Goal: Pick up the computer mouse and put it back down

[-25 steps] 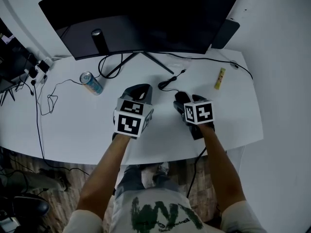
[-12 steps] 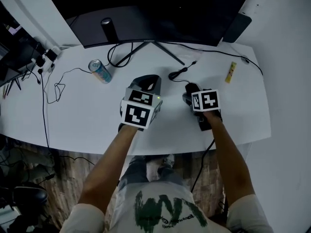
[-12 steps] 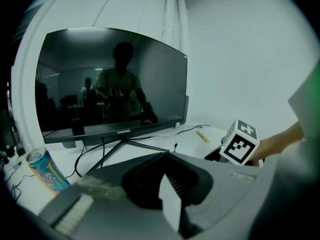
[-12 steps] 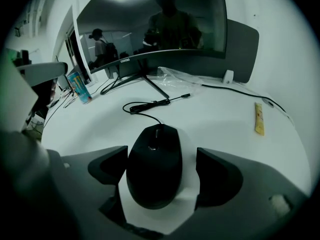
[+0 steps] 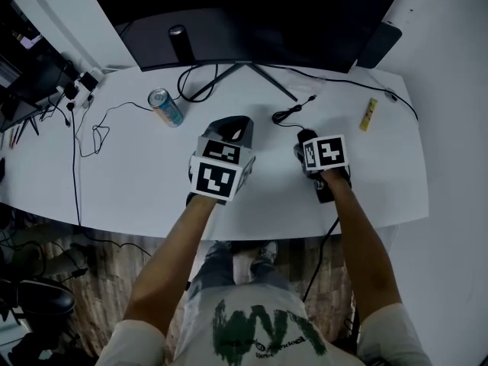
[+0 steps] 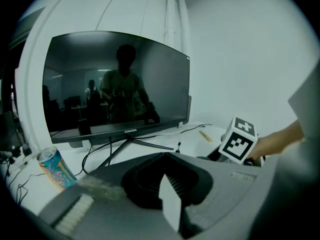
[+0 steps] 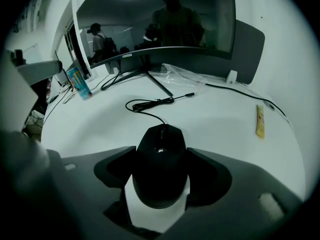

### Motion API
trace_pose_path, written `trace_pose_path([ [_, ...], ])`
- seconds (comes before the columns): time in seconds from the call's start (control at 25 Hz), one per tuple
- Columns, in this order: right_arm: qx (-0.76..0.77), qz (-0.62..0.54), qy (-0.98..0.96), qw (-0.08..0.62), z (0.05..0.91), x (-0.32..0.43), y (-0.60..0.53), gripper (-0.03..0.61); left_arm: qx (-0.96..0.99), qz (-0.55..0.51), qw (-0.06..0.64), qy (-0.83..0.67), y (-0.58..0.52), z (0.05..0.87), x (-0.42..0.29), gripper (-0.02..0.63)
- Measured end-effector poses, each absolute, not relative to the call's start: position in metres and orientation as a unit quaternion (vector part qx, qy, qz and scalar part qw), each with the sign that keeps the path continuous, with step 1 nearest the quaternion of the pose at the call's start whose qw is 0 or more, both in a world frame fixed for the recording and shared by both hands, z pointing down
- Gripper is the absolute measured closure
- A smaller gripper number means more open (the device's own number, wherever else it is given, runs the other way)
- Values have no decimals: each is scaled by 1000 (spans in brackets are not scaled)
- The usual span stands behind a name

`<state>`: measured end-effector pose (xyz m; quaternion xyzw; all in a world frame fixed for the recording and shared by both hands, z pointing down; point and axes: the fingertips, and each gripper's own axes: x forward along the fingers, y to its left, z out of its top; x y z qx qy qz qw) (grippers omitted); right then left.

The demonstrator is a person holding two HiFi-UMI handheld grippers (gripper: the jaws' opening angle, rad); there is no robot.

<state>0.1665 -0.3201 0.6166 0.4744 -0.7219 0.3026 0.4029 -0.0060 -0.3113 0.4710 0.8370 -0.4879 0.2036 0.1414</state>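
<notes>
A black corded computer mouse [image 7: 160, 164] lies on the white desk [image 5: 130, 181]; in the head view only its front end [image 5: 306, 136] shows. My right gripper [image 7: 161, 156] points steeply down over it. Its jaws are closing, one against each side of the mouse, which still rests on the desk. The mouse's cable [image 7: 150, 104] curls away toward the monitor. My left gripper [image 5: 231, 126] hovers left of the mouse. In the left gripper view its jaws [image 6: 165, 156] stand shut with nothing between them.
A wide dark monitor [image 5: 252, 14] on a splayed stand fills the back of the desk. A drink can [image 5: 165, 107] stands at the left, beside loose cables. A small yellow packet [image 5: 368, 114] lies at the right. The desk's front edge is near my arms.
My right gripper has tipped further down over the mouse and its marker cube now hides more of it. The left gripper has stayed where it was.
</notes>
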Motion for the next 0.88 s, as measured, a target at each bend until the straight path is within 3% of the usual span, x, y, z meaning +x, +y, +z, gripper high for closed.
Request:
trace_pose_path([
  [0.36, 470, 297, -729, 399, 614, 165, -318, 265, 837, 202, 139, -490, -308, 467, -8, 611],
  [0.88, 488, 272, -770, 309, 551, 161, -324, 265, 845, 183, 121, -487, -315, 437, 6, 611],
])
